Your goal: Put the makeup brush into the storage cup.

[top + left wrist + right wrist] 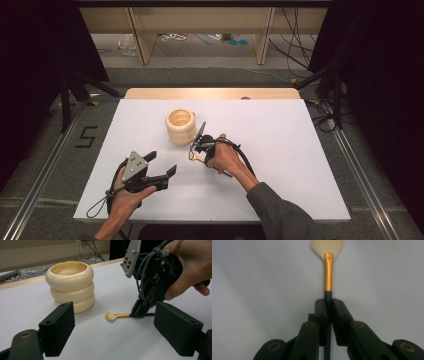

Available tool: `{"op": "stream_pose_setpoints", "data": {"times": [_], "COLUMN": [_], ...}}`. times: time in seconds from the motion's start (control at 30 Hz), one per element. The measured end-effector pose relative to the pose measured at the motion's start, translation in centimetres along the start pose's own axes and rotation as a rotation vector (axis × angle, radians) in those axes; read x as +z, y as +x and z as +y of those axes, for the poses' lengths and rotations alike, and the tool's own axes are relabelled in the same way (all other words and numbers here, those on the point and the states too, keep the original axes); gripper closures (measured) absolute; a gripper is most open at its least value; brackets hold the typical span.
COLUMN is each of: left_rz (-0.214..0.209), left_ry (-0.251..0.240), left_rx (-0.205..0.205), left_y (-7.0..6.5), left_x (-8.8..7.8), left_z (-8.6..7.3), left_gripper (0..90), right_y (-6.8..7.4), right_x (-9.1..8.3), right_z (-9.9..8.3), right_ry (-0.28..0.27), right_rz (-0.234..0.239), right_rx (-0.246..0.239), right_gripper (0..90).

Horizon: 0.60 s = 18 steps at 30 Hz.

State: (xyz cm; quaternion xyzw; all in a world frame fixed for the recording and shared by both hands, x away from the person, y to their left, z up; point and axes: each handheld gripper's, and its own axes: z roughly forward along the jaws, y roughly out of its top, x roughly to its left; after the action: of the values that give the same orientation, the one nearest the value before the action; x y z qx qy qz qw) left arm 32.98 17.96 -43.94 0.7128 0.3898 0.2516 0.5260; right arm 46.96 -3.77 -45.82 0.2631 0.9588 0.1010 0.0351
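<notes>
Though clamped in right gripper (329, 308), gold-ferruled cream-bristled makeup brush (117, 315) points toward ribbed cream pot (71, 285), mid-table; left gripper (112, 327) agape, nearer front edge.

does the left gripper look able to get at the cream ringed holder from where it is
Probably yes. The left gripper is open and holds nothing, and bare white table lies between it and the holder. The right gripper, shut on the brush, sits off to the side.
</notes>
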Motion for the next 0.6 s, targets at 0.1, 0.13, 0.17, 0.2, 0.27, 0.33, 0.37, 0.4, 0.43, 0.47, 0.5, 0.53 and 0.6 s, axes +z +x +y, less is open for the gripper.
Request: {"op": "stream_pose_setpoints", "data": {"times": [0.1, 0.13, 0.17, 0.2, 0.27, 0.33, 0.37, 0.4, 0.43, 0.47, 0.5, 0.53, 0.6], "left_rz": [0.001, 0.001, 0.001, 0.001, 0.002, 0.002, 0.001, 0.001, 0.001, 0.001, 0.002, 0.002, 0.003], "left_ry": [0.000, -0.001, -0.002, -0.002, -0.002, -0.002, -0.002, -0.001, 0.000, 0.001, 0.002, 0.002, 0.002], "left_rx": [0.001, -0.002, -0.004, -0.005, -0.002, -0.001, -0.001, 0.000, 0.002, 0.003, 0.003, 0.003, 0.002], "left_y": [0.0, 0.0, 0.0, 0.0, 0.1, 0.1, 0.1, 0.1, 0.1, 0.0, 0.0, 0.0, 0.0], "left_x": [0.0, 0.0, 0.0, 0.0, 0.0, 0.0, 0.0, 0.0, 0.0, 0.0, 0.0, 0.0, 0.0], "left_z": [0.0, 0.0, 0.0, 0.0, 0.0, 0.0, 0.0, 0.0, 0.0, 0.0, 0.0, 0.0, 0.0], "left_gripper": [17.0, 17.0, 16.9, 16.9, 17.0, 17.0, 17.0, 17.0, 17.0, 17.0, 17.0, 16.9, 17.0], "right_y": [0.1, 0.0, -0.1, -0.1, -0.4, -0.8, -1.0, -1.2, -1.3, -1.4, -1.4, -1.5, -1.5], "right_x": [-0.1, -0.1, -0.1, -0.2, -0.4, -0.8, -1.2, -1.6, -1.7, -1.9, -2.1, -2.2, -2.4], "right_z": [0.0, -0.1, -0.2, -0.2, -0.4, -0.7, -0.8, -1.0, -1.1, -1.3, -1.4, -1.5, -1.8], "right_ry": [0.000, -0.006, -0.011, -0.015, -0.041, -0.078, -0.096, -0.112, -0.123, -0.136, -0.144, -0.158, -0.176], "right_rz": [0.008, 0.007, 0.017, 0.022, 0.039, 0.049, 0.057, 0.058, 0.059, 0.061, 0.065, 0.066, 0.067], "right_rx": [0.011, 0.007, 0.010, 0.018, 0.017, 0.019, 0.036, 0.042, 0.042, 0.041, 0.050, 0.046, 0.048], "right_gripper": [83.3, 83.4, 83.4, 83.4, 83.4, 83.4, 83.4, 83.4, 83.4, 83.4, 83.4, 83.4, 83.3]}}
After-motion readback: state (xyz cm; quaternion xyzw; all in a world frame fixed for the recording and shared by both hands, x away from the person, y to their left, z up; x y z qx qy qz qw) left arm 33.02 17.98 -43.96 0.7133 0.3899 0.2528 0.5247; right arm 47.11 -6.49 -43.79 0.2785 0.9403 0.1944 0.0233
